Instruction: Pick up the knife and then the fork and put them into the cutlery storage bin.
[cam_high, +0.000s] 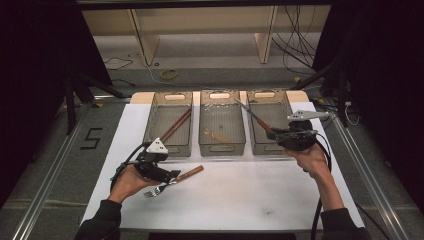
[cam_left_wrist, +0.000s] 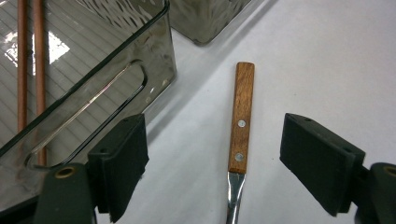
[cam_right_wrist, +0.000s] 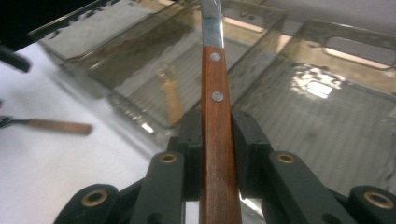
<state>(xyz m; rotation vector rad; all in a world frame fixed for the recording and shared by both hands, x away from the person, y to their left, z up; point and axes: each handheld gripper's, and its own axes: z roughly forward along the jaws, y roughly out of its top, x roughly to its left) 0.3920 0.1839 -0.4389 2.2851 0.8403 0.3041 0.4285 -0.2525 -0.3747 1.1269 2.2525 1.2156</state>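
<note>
A fork (cam_high: 187, 173) with a wooden handle lies on the white table in front of the left bin (cam_high: 150, 127). My left gripper (cam_high: 170, 177) is low over it and open. In the left gripper view the fork handle (cam_left_wrist: 242, 116) lies on the table between the two spread pads (cam_left_wrist: 119, 163), apart from both. My right gripper (cam_high: 277, 135) is shut on the wooden handle of a knife (cam_high: 251, 115). It holds the knife over the right bin (cam_high: 285, 102), blade slanting up and to the left. The right gripper view shows my right gripper (cam_right_wrist: 218, 135) with both pads pressed on the knife handle (cam_right_wrist: 215, 116).
Three clear grey bins stand in a row at the back of the white sheet. The left bin holds brown chopsticks (cam_high: 176, 125). The middle bin (cam_high: 239, 120) holds a small wooden utensil (cam_high: 215, 135). Aluminium rails run along both table sides.
</note>
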